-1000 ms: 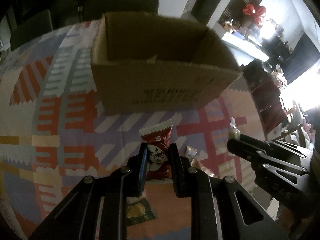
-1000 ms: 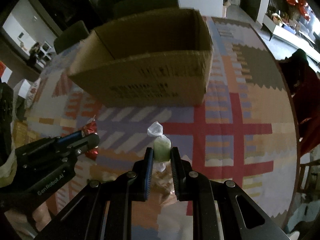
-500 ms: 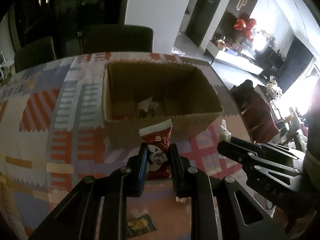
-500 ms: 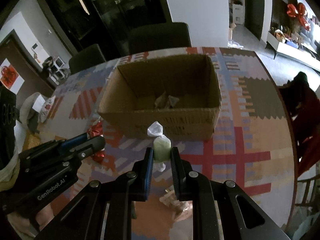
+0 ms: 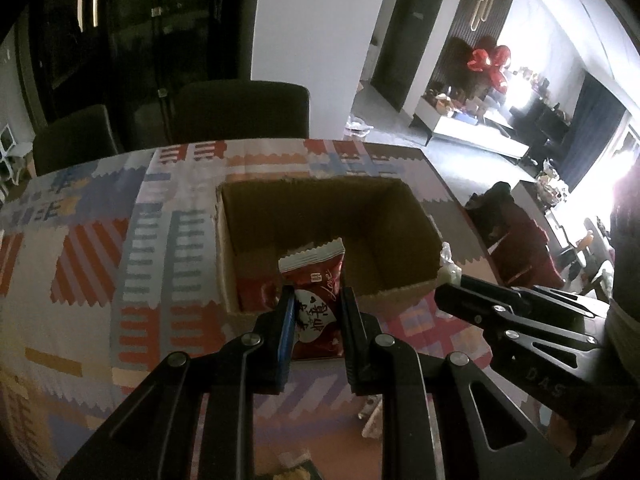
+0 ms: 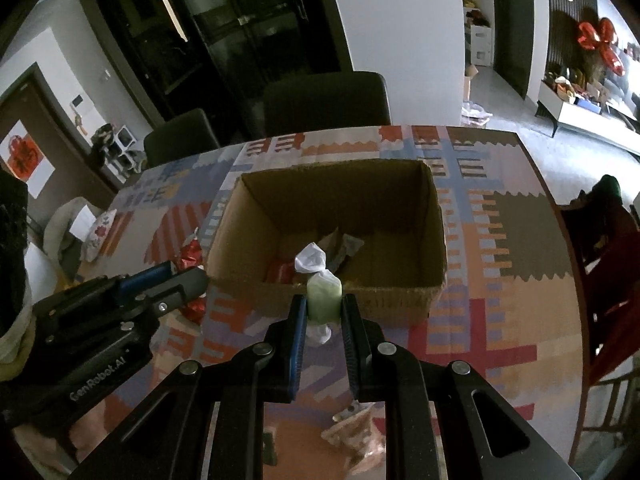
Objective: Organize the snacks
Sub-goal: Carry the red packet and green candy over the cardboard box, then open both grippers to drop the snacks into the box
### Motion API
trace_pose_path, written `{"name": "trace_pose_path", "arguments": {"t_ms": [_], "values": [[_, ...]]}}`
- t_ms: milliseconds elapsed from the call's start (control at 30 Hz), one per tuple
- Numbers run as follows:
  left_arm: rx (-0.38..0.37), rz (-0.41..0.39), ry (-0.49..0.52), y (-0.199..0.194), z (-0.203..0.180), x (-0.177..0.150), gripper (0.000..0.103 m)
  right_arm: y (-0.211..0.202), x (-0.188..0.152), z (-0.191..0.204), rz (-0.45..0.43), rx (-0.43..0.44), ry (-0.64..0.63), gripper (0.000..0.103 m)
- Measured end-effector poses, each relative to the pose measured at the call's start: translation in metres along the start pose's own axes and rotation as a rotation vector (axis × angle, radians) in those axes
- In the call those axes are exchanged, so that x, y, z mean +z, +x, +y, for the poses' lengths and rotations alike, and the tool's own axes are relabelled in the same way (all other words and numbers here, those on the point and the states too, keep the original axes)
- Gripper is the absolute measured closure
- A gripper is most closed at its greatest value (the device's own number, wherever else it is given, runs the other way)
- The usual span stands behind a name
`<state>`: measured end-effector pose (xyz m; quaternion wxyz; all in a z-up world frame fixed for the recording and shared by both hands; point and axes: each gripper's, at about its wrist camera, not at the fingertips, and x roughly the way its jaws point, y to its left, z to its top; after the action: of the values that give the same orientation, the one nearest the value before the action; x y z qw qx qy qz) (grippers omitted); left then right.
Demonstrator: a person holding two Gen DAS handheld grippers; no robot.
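My left gripper (image 5: 315, 300) is shut on a red snack packet (image 5: 318, 280) with white print, held upright in the air over the near wall of an open cardboard box (image 5: 420, 220). My right gripper (image 6: 323, 304) is shut on a pale green twist-wrapped candy (image 6: 323, 300), also raised above the near rim of the same box (image 6: 434, 216). Several wrappers lie on the box floor (image 6: 340, 244). Each gripper shows in the other's view: the right one (image 5: 448, 280) at right, the left one (image 6: 192, 276) at left with the red packet (image 6: 190, 258).
The box stands on a table with a patchwork cloth (image 6: 500, 280). Loose snack wrappers lie on the cloth near me (image 6: 352, 428), (image 5: 372, 420). Dark chairs (image 6: 326, 100) stand at the far edge, and a red garment (image 6: 612, 248) hangs at the right.
Both grippers have risen with their snacks still held. The view now looks down into the box, whereas earlier only its near wall showed.
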<state>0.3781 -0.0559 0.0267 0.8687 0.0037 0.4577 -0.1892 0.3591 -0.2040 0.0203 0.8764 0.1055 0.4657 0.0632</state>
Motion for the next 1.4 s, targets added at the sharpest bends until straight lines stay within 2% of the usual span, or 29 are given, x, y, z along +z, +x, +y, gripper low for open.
{"name": "trace_pose_path", "arguments": {"t_ms": [300,633,700,733,767,867,1033,1400], "values": [[0.018,-0.002,0.011,0.016,0.005,0.025,0.081,0.020,0.023,-0.005,0.002,-0.024,-0.026,0.084],[0.029,0.065,0.006,0.053,0.013,0.039,0.081,0.051,0.041,-0.015,0.039,-0.030,-0.013,0.084],[0.046,0.074,0.013,0.060,0.013,0.041,0.070,0.056,0.043,-0.017,0.038,-0.039,-0.010,0.084],[0.056,0.075,0.019,0.062,0.012,0.041,0.057,0.058,0.044,-0.019,0.035,-0.052,-0.001,0.083],[0.068,0.065,0.022,0.062,0.012,0.041,0.051,0.060,0.043,-0.020,0.035,-0.055,0.005,0.081],[0.104,0.044,0.044,0.059,0.011,0.038,0.049,0.060,0.040,-0.023,0.036,-0.064,0.014,0.069],[0.120,0.015,0.042,0.043,0.010,0.029,0.042,0.055,0.029,-0.019,0.050,-0.043,-0.004,0.064],[0.107,-0.024,0.057,0.004,0.001,-0.007,0.039,0.026,-0.008,-0.004,0.056,-0.032,-0.086,0.057]]}}
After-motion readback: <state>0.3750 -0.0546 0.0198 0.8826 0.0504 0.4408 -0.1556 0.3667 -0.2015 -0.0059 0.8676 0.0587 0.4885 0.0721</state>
